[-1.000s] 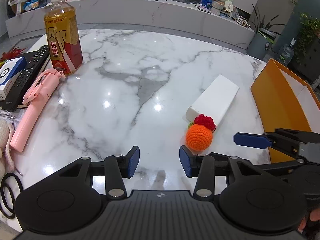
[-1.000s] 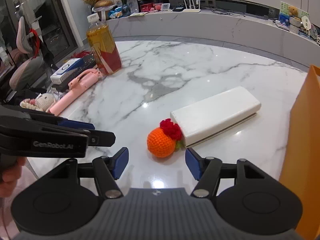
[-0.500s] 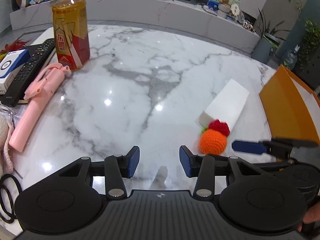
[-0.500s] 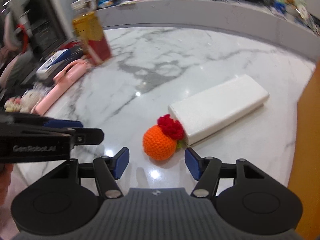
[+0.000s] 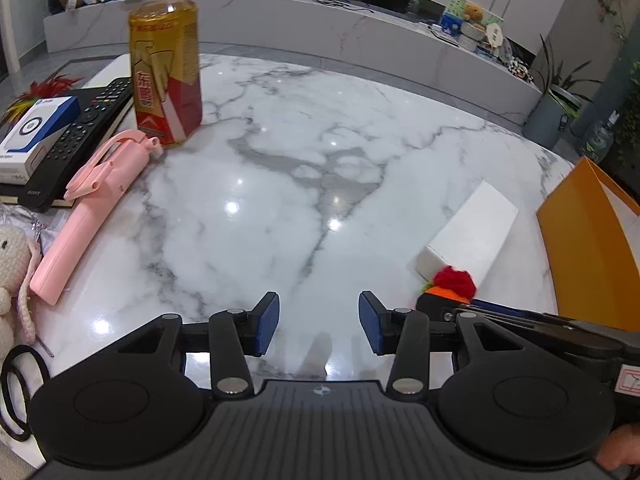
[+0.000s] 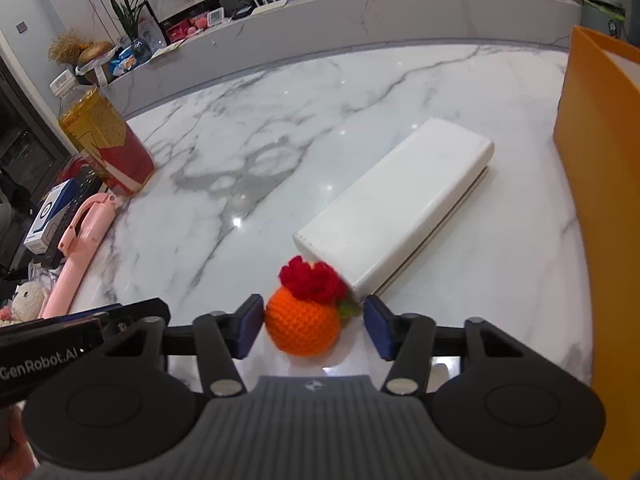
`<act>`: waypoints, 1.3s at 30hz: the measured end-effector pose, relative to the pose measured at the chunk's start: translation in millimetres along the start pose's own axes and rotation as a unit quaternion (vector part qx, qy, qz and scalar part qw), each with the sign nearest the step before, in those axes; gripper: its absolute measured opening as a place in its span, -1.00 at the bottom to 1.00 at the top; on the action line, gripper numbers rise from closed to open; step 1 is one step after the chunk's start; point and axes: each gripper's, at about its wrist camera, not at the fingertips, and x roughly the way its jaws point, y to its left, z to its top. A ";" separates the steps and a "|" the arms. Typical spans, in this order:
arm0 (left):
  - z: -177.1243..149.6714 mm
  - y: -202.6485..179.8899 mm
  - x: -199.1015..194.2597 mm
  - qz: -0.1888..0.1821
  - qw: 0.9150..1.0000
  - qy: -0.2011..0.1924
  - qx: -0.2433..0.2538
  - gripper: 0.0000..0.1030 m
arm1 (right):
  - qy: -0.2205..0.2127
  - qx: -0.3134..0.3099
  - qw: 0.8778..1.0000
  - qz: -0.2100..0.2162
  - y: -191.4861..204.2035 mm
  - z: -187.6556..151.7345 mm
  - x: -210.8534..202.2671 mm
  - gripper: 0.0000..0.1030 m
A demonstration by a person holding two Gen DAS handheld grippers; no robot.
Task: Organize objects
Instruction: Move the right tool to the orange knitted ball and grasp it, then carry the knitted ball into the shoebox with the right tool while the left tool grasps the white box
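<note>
Right wrist: white box [image 6: 394,206] diagonal, far-right.

Each camera sits just behind its own gripper, looking forward and down along the fingers at the marble table [image 5: 280,184]. The left wrist view sits back from the table's near edge, facing the far counter [image 5: 360,36]. The right wrist view is lower and closer, right over the crocheted orange [image 6: 302,322]. Both share the white box [image 5: 470,236] [image 6: 394,210], tea bottle [image 5: 166,68] [image 6: 106,140], pink stick [image 5: 90,208] [image 6: 78,246] and what seems an orange bin [image 5: 588,248] [image 6: 600,160], cropped at the edge.
</note>
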 end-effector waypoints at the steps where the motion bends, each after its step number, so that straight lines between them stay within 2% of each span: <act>1: -0.5 -2.5 0.0 -0.001 1.000 0.000 0.005 0.00 | 0.004 -0.001 1.000 0.001 -0.3 -0.2 0.1 -0.02; 4: -3.2 -9.1 0.4 -0.006 1.000 0.003 0.017 0.00 | 0.010 -0.018 1.000 0.006 -0.4 -2.2 -2.5 -0.15; 17: -19.3 -35.4 2.8 -0.024 0.998 0.027 0.054 0.00 | 0.038 -0.118 0.992 -0.016 -9.6 -20.7 -28.0 -0.14; 22: -19.7 -36.2 2.0 -0.021 0.998 0.025 0.049 0.00 | 0.031 -0.129 0.991 -0.008 -9.7 -22.2 -27.7 -0.12; 25: -17.2 -33.1 -0.1 -0.015 0.999 0.023 0.044 -0.01 | 0.023 -0.135 0.991 -0.006 -6.3 -20.5 -25.8 0.01; 28: -15.0 -31.3 -1.3 -0.011 0.999 0.022 0.043 0.00 | 0.016 -0.140 0.990 -0.001 -2.9 -18.7 -23.8 0.00; 30: -13.9 -32.0 -1.6 -0.012 0.999 0.022 0.045 -0.01 | 0.017 -0.141 0.990 0.001 -1.8 -17.6 -22.1 -0.12; 34: -13.1 -35.3 -3.8 -0.019 0.999 0.015 0.048 -0.01 | 0.026 -0.136 0.990 0.006 -3.3 -16.5 -23.0 -0.16; 39: -4.0 -47.0 -16.7 -0.044 0.997 -0.006 0.069 0.00 | 0.004 -0.151 0.989 0.008 -3.7 -8.9 -49.5 -0.17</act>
